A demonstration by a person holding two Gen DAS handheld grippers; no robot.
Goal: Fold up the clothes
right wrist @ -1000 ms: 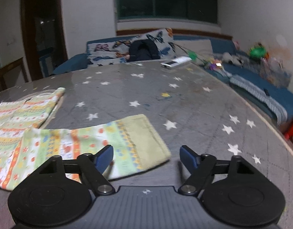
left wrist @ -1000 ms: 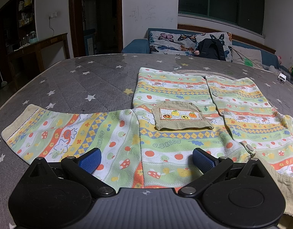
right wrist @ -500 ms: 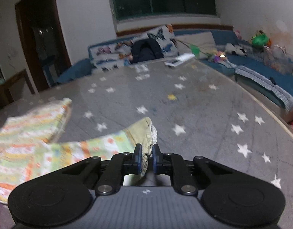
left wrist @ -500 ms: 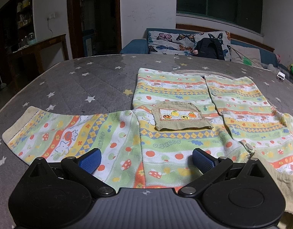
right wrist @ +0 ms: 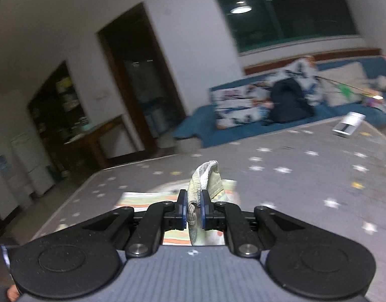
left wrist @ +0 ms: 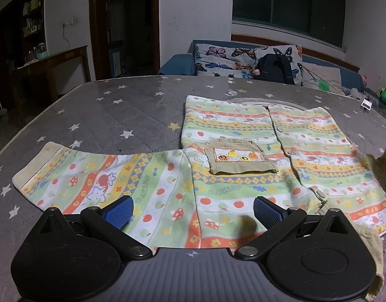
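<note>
— Mattress (left wrist: 122, 110) first, grey with white stars, filling most of the room from where I stand. See what lies on it?

— A child's cardigan (left wrist: 243, 156), spread flat, striped in green, yellow and orange with little fruit and mushrooms. Its body sits toward the right of the mattress, and one sleeve (left wrist: 92, 176) stretches out flat to the left, its beige cuff at the far left end.

— And the small knitted patch on top?

— A beige pocket (left wrist: 240, 158) with embroidered fruit, sewn or laid on the left front panel; I cannot tell which.

— Where are the tools?

— The left gripper (left wrist: 193, 211) hangs over the near hem, pointing down at it, its blue pads (left wrist: 118, 212) wide apart and touching nothing. The right gripper (right wrist: 194, 210) is lifted above the mattress, its jaws pressed together on the other sleeve's cuff (right wrist: 205, 178). That cuff stands up out of the pads in a folded hump, beige rib outside and white lining showing, with striped cloth hanging below.

— Anything past the mattress?

— A blue sofa (left wrist: 177, 65) along the far wall, a butterfly cushion (left wrist: 225, 58) on it and a dark backpack (left wrist: 276, 69) leaning against that. A white remote (right wrist: 349, 123) lies at the mattress's far right edge.
</note>
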